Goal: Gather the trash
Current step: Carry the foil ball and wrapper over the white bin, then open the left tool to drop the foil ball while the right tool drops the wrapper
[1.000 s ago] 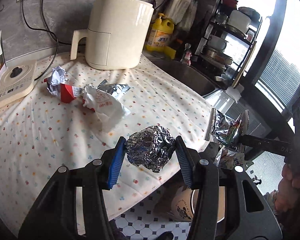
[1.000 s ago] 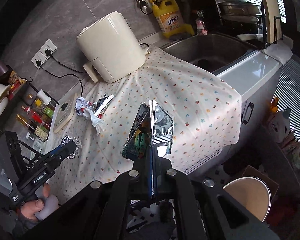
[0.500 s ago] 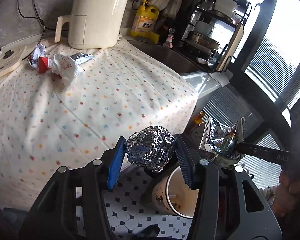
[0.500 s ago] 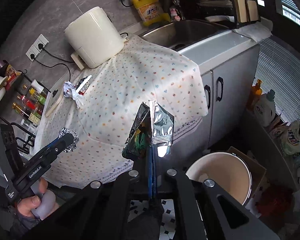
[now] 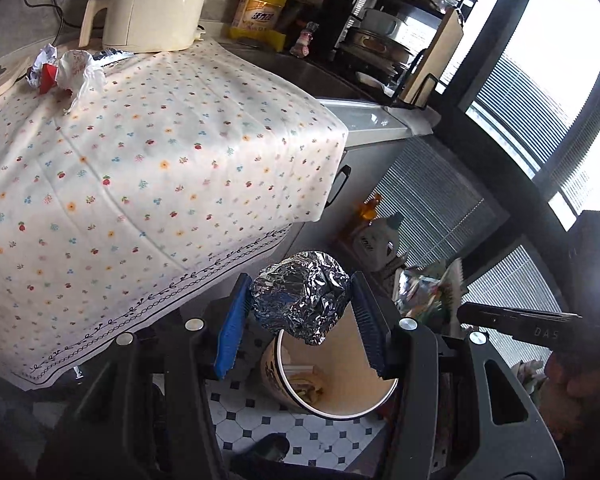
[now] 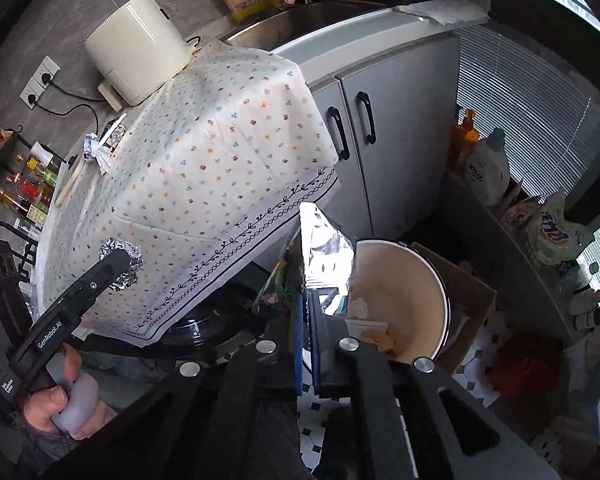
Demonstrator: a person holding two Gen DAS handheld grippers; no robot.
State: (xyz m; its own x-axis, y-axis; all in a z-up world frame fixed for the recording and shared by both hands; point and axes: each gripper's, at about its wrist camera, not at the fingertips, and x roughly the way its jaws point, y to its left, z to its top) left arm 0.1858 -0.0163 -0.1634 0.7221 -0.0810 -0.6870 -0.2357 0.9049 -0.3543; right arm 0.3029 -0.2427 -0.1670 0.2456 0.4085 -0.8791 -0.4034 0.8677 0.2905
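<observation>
My left gripper (image 5: 300, 312) is shut on a crumpled foil ball (image 5: 300, 300) and holds it just above the near rim of the cream trash bin (image 5: 352, 412) on the floor. My right gripper (image 6: 306, 304) is shut on a flat foil snack wrapper (image 6: 324, 252), held upright beside the bin (image 6: 424, 280). The wrapper also shows in the left wrist view (image 5: 428, 292), right of the foil ball. More trash, crumpled paper and wrappers (image 5: 66, 70), lies on the flowered tablecloth (image 5: 148, 152) near the air fryer (image 5: 156, 4).
The bin holds some scraps at its bottom. A cardboard box (image 6: 472, 300) stands behind the bin. Detergent bottles (image 6: 484, 164) sit on a low ledge by the window. Grey cabinet doors (image 6: 356, 132) and a sink (image 6: 296, 20) lie right of the table.
Both grippers have moved off the table edge and down toward the floor bin, still carrying the foil ball and the wrapper. The bin is now much closer in both views.
</observation>
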